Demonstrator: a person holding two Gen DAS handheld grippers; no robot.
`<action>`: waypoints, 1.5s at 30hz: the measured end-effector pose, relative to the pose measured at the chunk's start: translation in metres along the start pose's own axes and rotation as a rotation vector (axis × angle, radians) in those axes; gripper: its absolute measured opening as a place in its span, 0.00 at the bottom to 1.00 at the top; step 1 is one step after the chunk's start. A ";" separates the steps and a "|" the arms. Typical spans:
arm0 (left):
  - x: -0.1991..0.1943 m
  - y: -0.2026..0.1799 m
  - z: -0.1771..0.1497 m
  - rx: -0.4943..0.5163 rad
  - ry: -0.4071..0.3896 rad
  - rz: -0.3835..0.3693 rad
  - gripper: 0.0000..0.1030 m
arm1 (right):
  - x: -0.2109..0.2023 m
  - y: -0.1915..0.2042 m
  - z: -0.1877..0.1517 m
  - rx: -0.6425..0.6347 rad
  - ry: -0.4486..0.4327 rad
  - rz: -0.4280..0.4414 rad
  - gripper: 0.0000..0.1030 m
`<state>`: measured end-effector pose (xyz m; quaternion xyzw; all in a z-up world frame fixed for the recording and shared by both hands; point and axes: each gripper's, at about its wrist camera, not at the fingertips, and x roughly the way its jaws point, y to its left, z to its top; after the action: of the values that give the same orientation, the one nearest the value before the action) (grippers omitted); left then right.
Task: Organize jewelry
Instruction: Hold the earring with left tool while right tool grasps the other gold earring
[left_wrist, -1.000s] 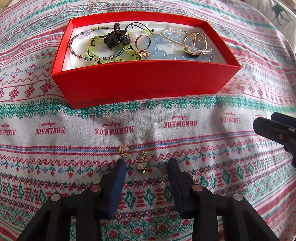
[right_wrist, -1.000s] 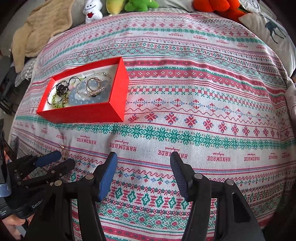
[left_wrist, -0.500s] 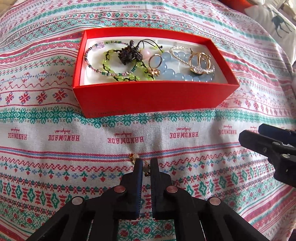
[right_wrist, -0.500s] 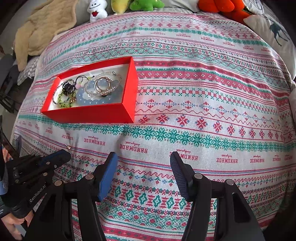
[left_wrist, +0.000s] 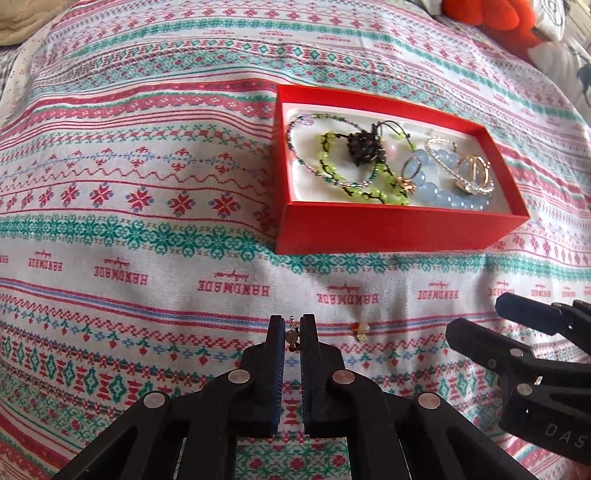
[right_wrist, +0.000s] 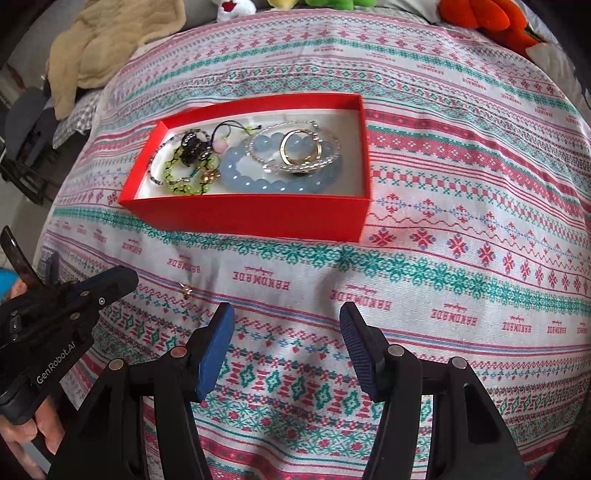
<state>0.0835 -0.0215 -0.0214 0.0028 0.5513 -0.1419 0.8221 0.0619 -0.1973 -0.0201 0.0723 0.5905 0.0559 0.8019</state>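
Two small gold-coloured earrings are the loose pieces outside the box: one small earring (left_wrist: 291, 335) is pinched between the pads of the left gripper (left_wrist: 291, 334), whose black fingers are pressed nearly together on it, a narrow slit showing lower down between the pads; the second small earring (left_wrist: 359, 331) lies on the cloth just to the right of that gripper in the left wrist view, apart from both tools. Right gripper (right_wrist: 287, 334): blue-padded fingers spread wide, nothing between them, only cloth below. Same gripper appears at the right edge of the left wrist view. Left gripper also seen at the left edge of the right wrist view, a hand (right_wrist: 26, 432) around its handle. Open red cardboard box (left_wrist: 399, 230) with white lining sits on the patterned bedspread (left_wrist: 147, 206) (red, green and white woven bands, "HANDMADE" lettering), beyond both grippers. Box contents: light blue bead bracelet (right_wrist: 258, 182), lime green bead bracelet (left_wrist: 351, 192), thin multicolour bead bracelet (left_wrist: 295, 147), dark beaded cluster charm (left_wrist: 364, 147), clear crystal bracelet (right_wrist: 325, 157), gold rings (left_wrist: 474, 170) resting on the crystal and blue beads. Beige fleece blanket (right_wrist: 110, 40) and orange plush toy (right_wrist: 484, 18) at the far edge of the bed
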 end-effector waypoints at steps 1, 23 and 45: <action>0.000 0.004 0.000 -0.009 0.001 0.002 0.02 | 0.002 0.006 0.001 -0.009 0.001 0.006 0.60; -0.002 0.037 -0.001 -0.067 0.012 0.022 0.03 | 0.039 0.058 0.019 -0.023 0.054 0.096 0.24; 0.003 0.029 0.002 -0.046 0.019 0.012 0.03 | 0.030 0.047 0.020 -0.027 0.018 0.073 0.08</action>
<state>0.0931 0.0056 -0.0276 -0.0114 0.5620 -0.1242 0.8176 0.0899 -0.1470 -0.0343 0.0825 0.5936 0.0940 0.7950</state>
